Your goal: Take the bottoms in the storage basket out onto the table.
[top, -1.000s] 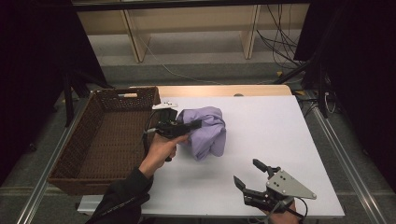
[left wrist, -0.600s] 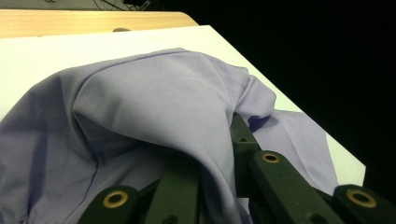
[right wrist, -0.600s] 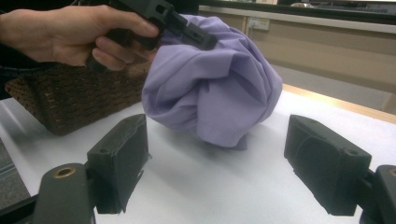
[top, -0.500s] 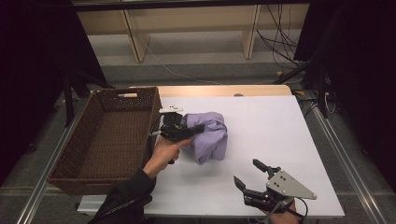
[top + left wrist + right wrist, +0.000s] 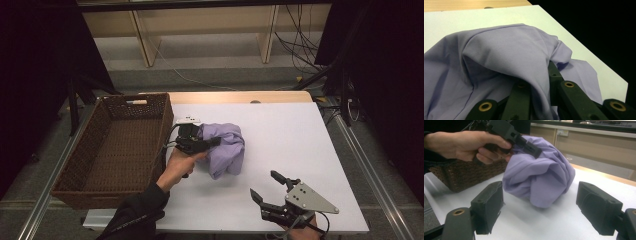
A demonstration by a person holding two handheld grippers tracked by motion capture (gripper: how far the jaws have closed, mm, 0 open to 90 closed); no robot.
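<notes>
A lilac cloth (image 5: 229,150) lies bunched up on the white table (image 5: 295,135), just right of the basket. My left gripper (image 5: 202,144) is shut on its upper folds, and the fabric drapes over the jaws (image 5: 537,80). The right gripper view shows the cloth (image 5: 541,175) pulled up into a mound, its underside resting on the table, with the left gripper (image 5: 534,150) biting in from the upper left. My right gripper (image 5: 264,183) stands open near the front edge, pointing at the cloth with nothing between its pads (image 5: 489,205).
A long brown wicker basket (image 5: 75,165) stands at the table's left, close beside the left hand (image 5: 177,165). A wooden strip (image 5: 240,96) runs along the far edge. Shelving and cables lie beyond. White tabletop stretches to the right of the cloth.
The left gripper has shifted slightly right and toward me with the cloth, which is now bunched tighter. The right gripper has stayed put.
</notes>
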